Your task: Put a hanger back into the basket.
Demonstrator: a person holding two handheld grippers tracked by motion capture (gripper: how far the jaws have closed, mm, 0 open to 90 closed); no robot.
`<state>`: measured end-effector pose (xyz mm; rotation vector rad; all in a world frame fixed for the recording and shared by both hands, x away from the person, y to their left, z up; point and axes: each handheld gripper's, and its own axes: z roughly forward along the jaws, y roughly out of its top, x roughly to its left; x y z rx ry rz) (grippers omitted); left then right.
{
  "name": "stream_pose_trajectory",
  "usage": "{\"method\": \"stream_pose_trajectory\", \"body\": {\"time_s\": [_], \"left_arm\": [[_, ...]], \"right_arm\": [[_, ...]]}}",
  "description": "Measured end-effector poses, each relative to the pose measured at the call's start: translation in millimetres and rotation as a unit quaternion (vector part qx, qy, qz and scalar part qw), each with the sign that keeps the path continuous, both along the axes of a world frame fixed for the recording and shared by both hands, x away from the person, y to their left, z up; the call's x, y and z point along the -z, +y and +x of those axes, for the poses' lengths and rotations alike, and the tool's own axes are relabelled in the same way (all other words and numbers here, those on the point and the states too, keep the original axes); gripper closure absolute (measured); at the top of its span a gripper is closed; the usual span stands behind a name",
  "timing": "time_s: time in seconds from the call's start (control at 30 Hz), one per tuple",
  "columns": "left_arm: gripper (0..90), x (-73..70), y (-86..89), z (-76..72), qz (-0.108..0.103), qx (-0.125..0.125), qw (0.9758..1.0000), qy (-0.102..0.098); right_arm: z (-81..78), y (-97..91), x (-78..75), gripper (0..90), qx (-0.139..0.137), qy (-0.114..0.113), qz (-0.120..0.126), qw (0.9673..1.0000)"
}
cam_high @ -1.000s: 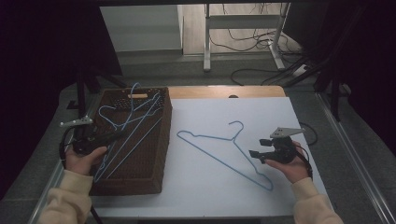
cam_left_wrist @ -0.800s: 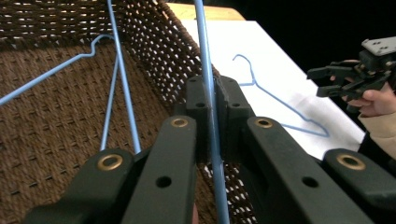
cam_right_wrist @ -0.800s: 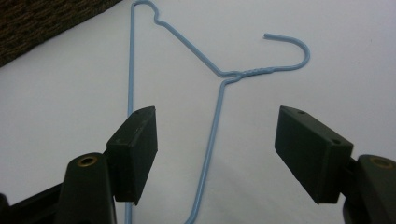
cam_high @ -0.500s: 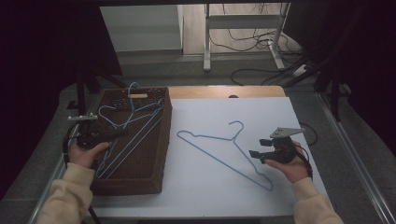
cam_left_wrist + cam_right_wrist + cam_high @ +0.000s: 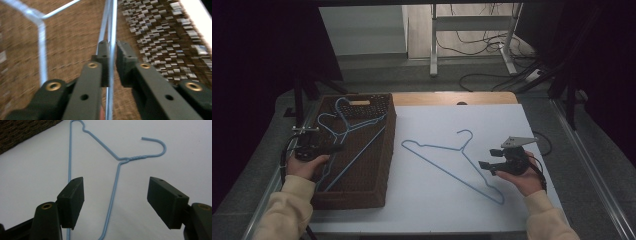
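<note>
High view: I count two blue wire hangers in the wicker basket, one hanger on the counter. Left tongs, just opening, straddle basket hanger wire with a slight gap; right tongs gape empty.

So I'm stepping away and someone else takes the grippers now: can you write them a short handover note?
Left gripper: over the basket, jaws just been opening, a narrow gap with the wire of a basket hanger between them; whether the pads press on it is unclear.
Right gripper: open, low over the table, aimed at the table hanger, not touching it.
Done: blue hangers lie in the basket.
Left, by the look of it: let go fully on the left, then pick up the table hanger and move it to the basket.
</note>
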<state>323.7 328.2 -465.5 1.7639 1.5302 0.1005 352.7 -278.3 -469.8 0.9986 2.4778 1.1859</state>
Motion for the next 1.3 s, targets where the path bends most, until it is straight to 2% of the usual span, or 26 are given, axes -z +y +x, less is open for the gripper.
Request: {"method": "stream_pose_trajectory", "body": {"time_s": [0.03, 0.07, 0.1, 0.17, 0.2, 0.23, 0.27, 0.3, 0.37, 0.53, 0.6, 0.73, 0.87, 1.0, 1.17, 1.3], "left_arm": [[75.0, 0.1, 0.3, -0.3, 0.008, -0.007, 0.9999, -0.002], [68.9, -2.7, -0.8, -1.7, 0.014, -0.008, 0.9998, -0.014], [66.5, -2.7, -0.8, -1.7, 0.014, -0.008, 0.9998, -0.014], [63.1, -7.4, -5.1, -4.0, 0.034, -0.006, 0.9989, -0.031], [56.3, -10.6, -8.1, -5.9, 0.038, -0.001, 0.9984, -0.041], [56.3, -12.8, -9.8, -7.2, 0.04, 0.001, 0.9981, -0.048], [49.9, -16.1, -12.3, -9.2, 0.041, 0.002, 0.9975, -0.057], [49.9, -20.7, -15.5, -12.1, 0.044, 0.008, 0.9965, -0.071], [44.9, -27.3, -20.9, -16.5, 0.038, 0.022, 0.9949, -0.091], [31.9, -38.3, -38.9, -25.4, 0.039, 0.057, 0.9907, -0.118], [31.1, -41.9, -45.3, -30.0, 0.039, 0.066, 0.989, -0.127], [30.2, -49.6, -57.3, -41.1, 0.022, 0.081, 0.9855, -0.147], [30.0, -55.5, -72.9, -51.1, 0.012, 0.104, 0.9826, -0.153], [29.3, -56.5, -85.5, -55.9, 0.016, 0.122, 0.9807, -0.152], [28.8, -49.2, -97.8, -62.0, 0.019, 0.13, 0.9807, -0.145], [28.7, -44.3, -106.1, -65.7, 0.027, 0.139, 0.9797, -0.142]], "right_arm": [[0.0, 0.0, 0.0, 29.9, 0.0, 0.0, 0.0, 1.0], [0.1, 0.1, 0.1, 29.9, 0.0, 0.0, 0.0, 1.0], [0.1, 0.1, 0.1, 29.9, 0.0, 0.0, 0.0, 1.0], [0.2, 0.3, 0.2, 29.9, 0.0, 0.001, -0.001, 1.0], [0.2, 0.6, 0.2, 29.9, 0.0, 0.001, -0.001, 1.0], [0.2, 0.6, 0.2, 29.9, 0.0, 0.001, -0.001, 1.0], [0.1, 0.9, 0.3, 29.9, 0.0, 0.001, -0.002, 1.0], [0.1, 0.9, 0.3, 29.9, 0.0, 0.001, -0.002, 1.0], [0.1, 0.9, 0.3, 29.8, -0.002, 0.001, -0.003, 1.0], [0.7, 2.1, 1.2, 29.5, -0.002, 0.004, -0.005, 1.0], [0.6, 2.3, 1.1, 29.5, -0.003, 0.003, -0.005, 1.0], [0.0, 2.8, 0.4, 29.4, -0.003, 0.002, -0.003, 1.0], [0.0, 3.8, 0.4, 29.3, -0.005, 0.003, -0.005, 1.0], [-0.4, 5.1, -0.4, 29.2, -0.007, 0.0, -0.008, 0.9999], [-2.3, 8.0, -1.7, 27.7, -0.005, -0.001, -0.01, 0.9999], [-3.9, 11.6, -2.8, 27.4, -0.01, -0.005, -0.012, 0.9999]]}}
